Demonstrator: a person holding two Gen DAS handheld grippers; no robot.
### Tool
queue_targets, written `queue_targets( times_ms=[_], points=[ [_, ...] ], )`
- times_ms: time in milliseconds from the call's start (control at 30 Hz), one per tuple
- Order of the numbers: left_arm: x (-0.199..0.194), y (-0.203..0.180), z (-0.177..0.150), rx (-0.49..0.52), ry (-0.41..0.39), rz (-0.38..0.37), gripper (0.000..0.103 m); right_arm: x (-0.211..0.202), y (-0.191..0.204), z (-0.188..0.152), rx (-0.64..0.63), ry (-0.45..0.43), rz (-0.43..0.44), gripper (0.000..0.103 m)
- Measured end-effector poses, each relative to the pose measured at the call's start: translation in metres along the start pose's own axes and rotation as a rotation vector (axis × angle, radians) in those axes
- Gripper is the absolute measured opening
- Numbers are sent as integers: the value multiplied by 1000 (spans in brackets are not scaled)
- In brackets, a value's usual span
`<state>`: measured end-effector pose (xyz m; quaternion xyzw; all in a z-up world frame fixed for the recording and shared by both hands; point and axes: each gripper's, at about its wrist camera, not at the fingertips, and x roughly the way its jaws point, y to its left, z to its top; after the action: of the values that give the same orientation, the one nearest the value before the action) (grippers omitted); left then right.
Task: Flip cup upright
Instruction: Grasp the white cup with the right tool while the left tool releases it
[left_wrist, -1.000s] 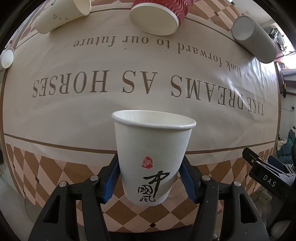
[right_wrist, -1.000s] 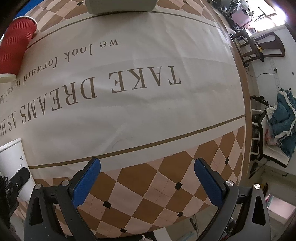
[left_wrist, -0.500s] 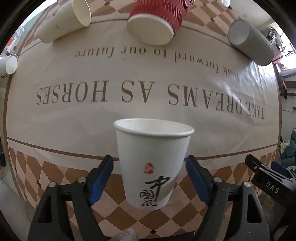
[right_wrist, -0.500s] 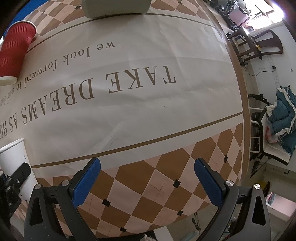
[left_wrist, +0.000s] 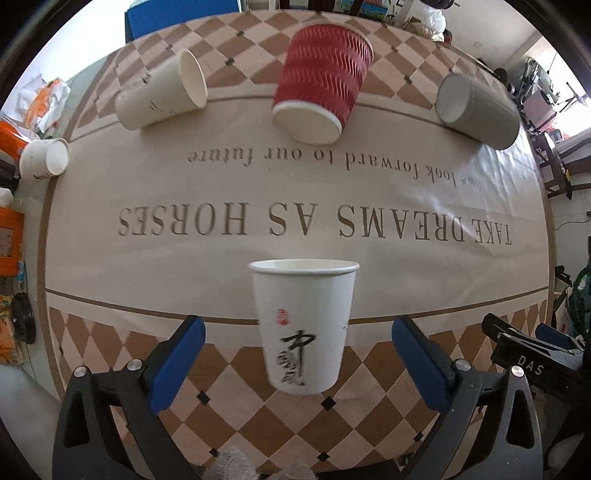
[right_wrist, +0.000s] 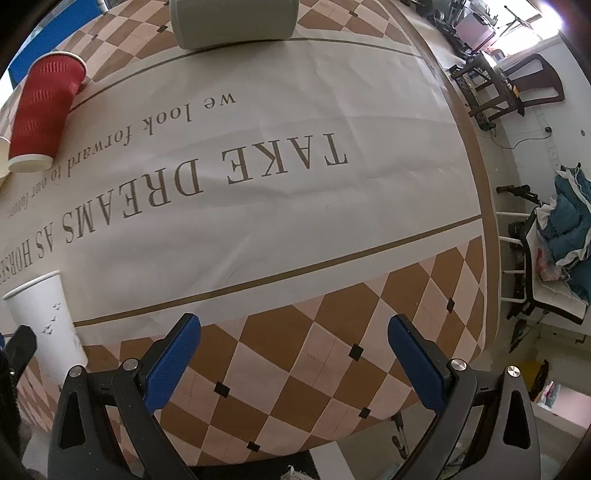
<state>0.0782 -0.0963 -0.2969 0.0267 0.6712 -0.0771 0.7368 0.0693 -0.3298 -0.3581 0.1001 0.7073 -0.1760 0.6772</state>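
Since 1 second ago my left gripper (left_wrist: 298, 354) has let go of the cup (left_wrist: 303, 326): then both blue pads pressed its sides, half a second ago they had parted a little, and now they stand wide apart with clear gaps on either side of it. I have also pulled back, so the cup looks smaller and more of the cloth (left_wrist: 295, 206) shows.

Cup stands upright between my left jaws, touching neither pad, mouth up and base down on the checkered border of the cloth. Its long axis runs vertical, with the red seal and black brush characters facing me. From my right gripper (right_wrist: 293, 354) the same cup (right_wrist: 46, 325) sits far off to the left of my left pad, upright, its rim at top.

My right jaws are spread wide with nothing between them, hovering over the checkered edge, much as they were 1 second ago.

Beyond my left jaws, past the printed lettering, 3 cups lie on their sides: a cream cup (left_wrist: 162, 92) ahead to the left, a red cup (left_wrist: 321, 85) straight ahead with its mouth toward me, and a grey cup (left_wrist: 478, 109) ahead to the right. 1 more small cup (left_wrist: 44, 158) lies at the far left edge.
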Motion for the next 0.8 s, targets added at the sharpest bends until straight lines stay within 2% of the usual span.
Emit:
queue_targets(
  times_ms=[100,167,233,400,467,600,733,800],
  points=[
    [-25,19,2,-1,-46,32,103,-8,3,-6,1,-7,15,102],
    [-38,30,16,-6,-70,67,103,-14,8,-10,-5,-12,29,102],
    [-52,47,16,-18,-113,116,103,-20,16,-14,-13,-20,55,102],
    [-59,76,11,-42,-122,268,103,-38,43,-22,-57,-33,101,102],
    [-47,85,8,-44,-116,295,103,-48,60,-25,-93,-40,120,102],
    [-28,107,3,-69,-72,254,103,-60,95,-30,-153,-31,156,102],
    [-8,119,1,-77,-39,250,103,-66,130,-34,-221,-17,176,102],
    [1,124,-1,-77,-21,244,103,-67,144,-33,-245,-11,178,98]
  ],
)
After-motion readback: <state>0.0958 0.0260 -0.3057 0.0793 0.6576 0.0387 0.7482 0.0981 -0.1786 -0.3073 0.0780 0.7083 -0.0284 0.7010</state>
